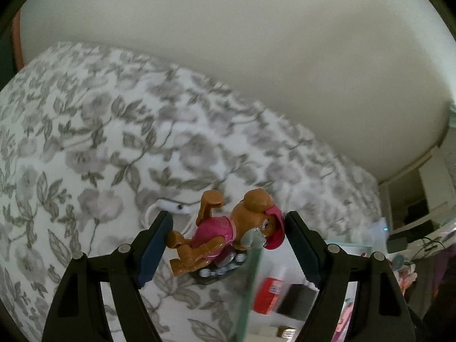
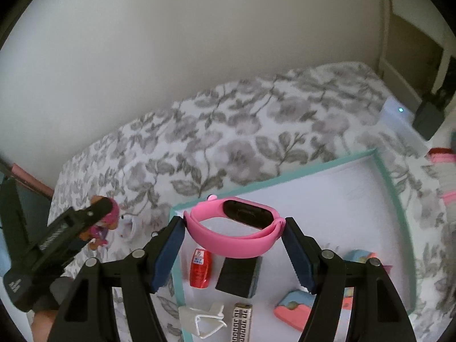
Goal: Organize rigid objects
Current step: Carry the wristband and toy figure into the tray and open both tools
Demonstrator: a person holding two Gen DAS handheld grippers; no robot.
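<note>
My left gripper (image 1: 228, 239) holds a brown toy dog in pink (image 1: 219, 233) between its pads, above the floral bedspread and the teal tray edge (image 1: 250, 285). The toy also shows in the right wrist view (image 2: 99, 225), gripped by the left gripper (image 2: 94, 219). My right gripper (image 2: 233, 236) is shut on a pink smart band (image 2: 236, 228), held over the white tray with the teal rim (image 2: 390, 182).
In the tray lie a red tube (image 2: 201, 268), a black block (image 2: 239, 276), a white clip (image 2: 202, 322), a patterned lighter (image 2: 240, 325) and pink-and-blue erasers (image 2: 293, 310). A white earbud cable (image 1: 171, 208) lies on the bedspread (image 2: 228, 131). A wall stands behind.
</note>
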